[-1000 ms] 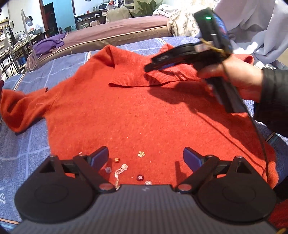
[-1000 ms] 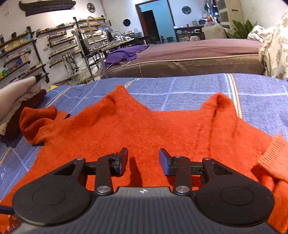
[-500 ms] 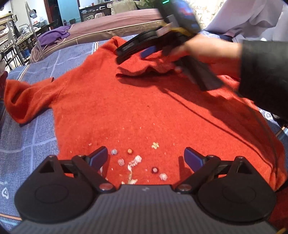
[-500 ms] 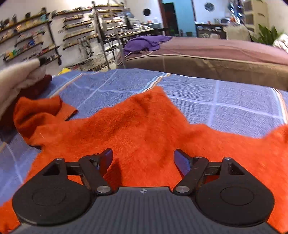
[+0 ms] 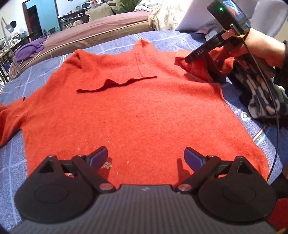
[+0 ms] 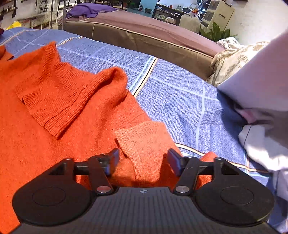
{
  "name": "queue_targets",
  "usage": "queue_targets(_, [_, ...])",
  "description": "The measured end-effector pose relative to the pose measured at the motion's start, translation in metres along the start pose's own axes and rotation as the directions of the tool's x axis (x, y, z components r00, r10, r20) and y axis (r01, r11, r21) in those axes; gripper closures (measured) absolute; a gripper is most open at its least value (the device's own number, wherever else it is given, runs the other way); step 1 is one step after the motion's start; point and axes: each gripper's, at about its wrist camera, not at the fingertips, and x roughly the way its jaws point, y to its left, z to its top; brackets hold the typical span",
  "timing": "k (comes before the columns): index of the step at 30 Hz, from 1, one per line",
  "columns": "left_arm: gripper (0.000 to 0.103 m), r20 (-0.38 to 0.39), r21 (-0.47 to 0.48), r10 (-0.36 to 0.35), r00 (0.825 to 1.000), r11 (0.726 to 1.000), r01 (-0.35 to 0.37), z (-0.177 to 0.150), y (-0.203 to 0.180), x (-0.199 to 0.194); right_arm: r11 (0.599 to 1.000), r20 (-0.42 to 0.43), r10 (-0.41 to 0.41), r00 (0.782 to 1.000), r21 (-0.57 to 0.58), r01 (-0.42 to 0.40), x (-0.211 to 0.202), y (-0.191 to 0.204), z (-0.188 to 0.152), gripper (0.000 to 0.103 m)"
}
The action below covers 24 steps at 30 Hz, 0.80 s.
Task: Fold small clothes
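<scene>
An orange knit sweater (image 5: 136, 108) lies spread flat on a blue checked bedspread (image 5: 14, 158), its turtleneck collar (image 5: 115, 75) folded down at the far side. My left gripper (image 5: 145, 156) is open and empty over the sweater's near hem. My right gripper (image 6: 143, 160) is open, with the ribbed cuff (image 6: 144, 142) of the right sleeve lying between its fingers. In the left wrist view the right gripper (image 5: 187, 59) shows at the sweater's far right, over the bunched sleeve (image 5: 199, 69). The left sleeve (image 5: 9, 118) lies crumpled at the left edge.
A dark striped garment (image 5: 259, 97) lies on the bedspread right of the sweater. A pale sheet (image 6: 261, 93) and patterned bedding (image 6: 230, 61) lie at the right. A brown couch (image 6: 144, 34) with a purple cloth (image 6: 86, 9) stands behind the bed.
My right gripper has left the collar and swung right to the right sleeve's cuff, staying open. The collar now lies folded down. My left gripper has shifted slightly along the hem.
</scene>
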Motion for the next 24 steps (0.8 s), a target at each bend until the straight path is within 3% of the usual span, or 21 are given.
queue_targets(1, [0.01, 0.002, 0.005, 0.001, 1.0, 1.0, -0.001, -0.001, -0.002, -0.001, 0.999, 0.002, 0.011, 1.0, 0.04, -0.012, 0.004, -0.005, -0.002, 0.075])
queue_targets(2, [0.01, 0.004, 0.007, 0.004, 1.0, 1.0, -0.004, -0.001, -0.003, -0.003, 0.996, 0.021, 0.021, 1.0, 0.089, -0.022, 0.004, -0.009, -0.003, 0.083])
queue_targets(7, [0.01, 0.037, 0.018, 0.047, 0.998, 0.999, -0.047, 0.006, 0.01, -0.012, 0.966, 0.173, 0.043, 0.984, 0.245, -0.085, -0.026, -0.031, -0.004, 0.086])
queue_targets(10, [0.01, 0.06, 0.021, 0.079, 0.995, 0.997, -0.08, 0.021, 0.018, -0.013, 0.886, 0.234, 0.153, 0.96, 0.398, -0.238, -0.044, -0.066, -0.013, 0.089])
queue_targets(11, [0.01, 0.068, 0.02, 0.085, 0.994, 0.996, -0.086, 0.026, 0.02, -0.012, 0.873, 0.237, 0.142, 0.961, 0.427, -0.234, -0.05, -0.076, -0.016, 0.103])
queue_targets(13, [0.01, 0.079, 0.022, 0.082, 0.994, 0.996, -0.084, 0.036, 0.02, -0.008, 0.889, 0.252, 0.08, 0.964, 0.419, -0.183, -0.066, -0.09, -0.021, 0.103])
queue_targets(17, [0.01, 0.078, 0.039, 0.074, 0.994, 0.996, -0.078, 0.047, 0.013, 0.003, 0.881, 0.266, -0.016, 0.964, 0.46, -0.113, -0.098, -0.123, -0.03, 0.103])
queue_targets(19, [0.01, 0.079, 0.031, 0.061, 0.995, 0.997, -0.064, 0.047, 0.007, 0.007, 0.912, 0.236, -0.017, 0.971, 0.403, -0.082, -0.099, -0.118, -0.027, 0.078])
queue_targets(21, [0.01, 0.077, 0.033, 0.031, 0.997, 0.999, -0.034, 0.046, 0.0, 0.009, 0.94, 0.221, 0.036, 0.975, 0.324, -0.108, -0.089, -0.098, -0.023, 0.041])
queue_targets(24, [0.01, 0.072, 0.083, 0.023, 0.997, 0.996, -0.029, 0.041, -0.012, 0.009, 0.957, 0.206, 0.094, 0.974, 0.252, -0.146, -0.065, -0.06, -0.011, 0.03])
